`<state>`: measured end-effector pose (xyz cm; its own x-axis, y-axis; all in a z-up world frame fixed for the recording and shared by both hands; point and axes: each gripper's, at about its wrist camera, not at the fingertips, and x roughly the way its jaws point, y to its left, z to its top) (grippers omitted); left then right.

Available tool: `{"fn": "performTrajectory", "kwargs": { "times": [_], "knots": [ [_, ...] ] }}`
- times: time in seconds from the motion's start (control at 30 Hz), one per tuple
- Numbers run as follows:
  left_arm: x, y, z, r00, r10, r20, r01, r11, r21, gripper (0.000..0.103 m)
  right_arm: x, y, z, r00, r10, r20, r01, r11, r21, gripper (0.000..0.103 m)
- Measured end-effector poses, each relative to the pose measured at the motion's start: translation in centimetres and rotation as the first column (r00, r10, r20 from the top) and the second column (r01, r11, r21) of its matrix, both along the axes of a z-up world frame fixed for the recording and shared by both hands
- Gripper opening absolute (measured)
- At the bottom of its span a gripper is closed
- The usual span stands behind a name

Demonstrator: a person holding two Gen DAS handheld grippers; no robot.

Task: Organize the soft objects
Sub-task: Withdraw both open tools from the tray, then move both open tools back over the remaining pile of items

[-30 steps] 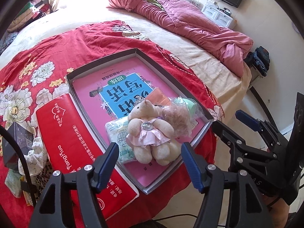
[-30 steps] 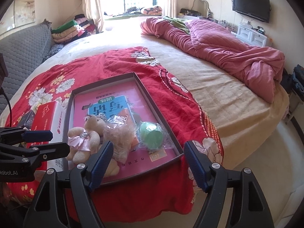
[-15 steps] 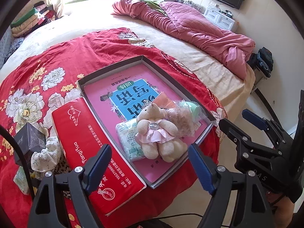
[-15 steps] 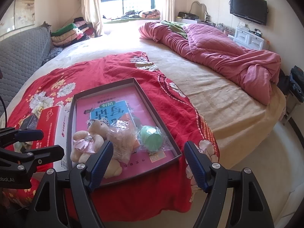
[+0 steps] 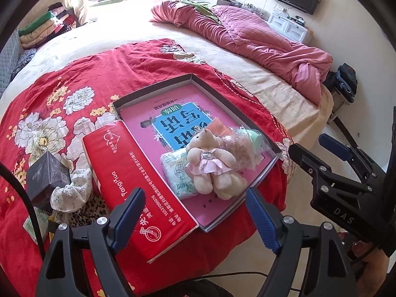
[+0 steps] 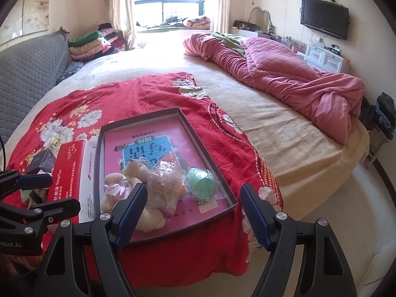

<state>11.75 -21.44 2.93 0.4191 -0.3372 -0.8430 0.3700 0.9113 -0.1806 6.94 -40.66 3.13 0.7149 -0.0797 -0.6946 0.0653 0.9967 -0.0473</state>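
Observation:
A shallow grey box point(image 5: 224, 96) point(image 6: 198, 143) with a pink book inside lies on the red flowered cloth at the bed's near edge. In it are a cream teddy bear in a pink dress point(image 5: 212, 163) point(image 6: 123, 185), a pale tissue pack point(image 5: 177, 173), a bagged fluffy toy point(image 5: 238, 146) point(image 6: 164, 185) and a bagged green ball point(image 5: 255, 137) point(image 6: 200, 183). My left gripper point(image 5: 195, 220) is open and empty, held back from the box's near end. My right gripper point(image 6: 193, 212) is open and empty, in front of the box; it also shows in the left wrist view point(image 5: 319, 153).
A red tissue carton point(image 5: 133, 180) lies left of the box. Beside it are a dark small box point(image 5: 47, 175), a floral scrunchie point(image 5: 74, 188) and leopard cloth point(image 5: 86, 210). A pink quilt point(image 6: 284, 79) lies at the far right. Folded clothes point(image 6: 96, 42) sit by the window.
Both grippers have drawn back from the box, so the bed looks farther and more of it shows. The things in the box have not moved. Both grippers stay open.

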Motion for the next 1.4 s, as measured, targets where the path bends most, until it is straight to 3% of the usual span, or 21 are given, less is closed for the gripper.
{"fn": "performTrajectory", "kwargs": {
  "times": [0.87, 1.4],
  "knots": [
    [-3.4, 8.3, 2.5, 0.991, 0.127, 0.051, -0.128, 0.992, 0.021, 0.082, -1.5, 7.7, 3.8, 0.985, 0.161, 0.062, -0.156, 0.985, -0.067, 0.078],
    [-4.9, 14.4, 1.7, 0.974, 0.224, 0.033, -0.225, 0.974, 0.012, 0.083, -2.1, 15.3, 3.6, 0.946, 0.32, 0.043, -0.315, 0.944, -0.098, 0.078]
  ]
}}
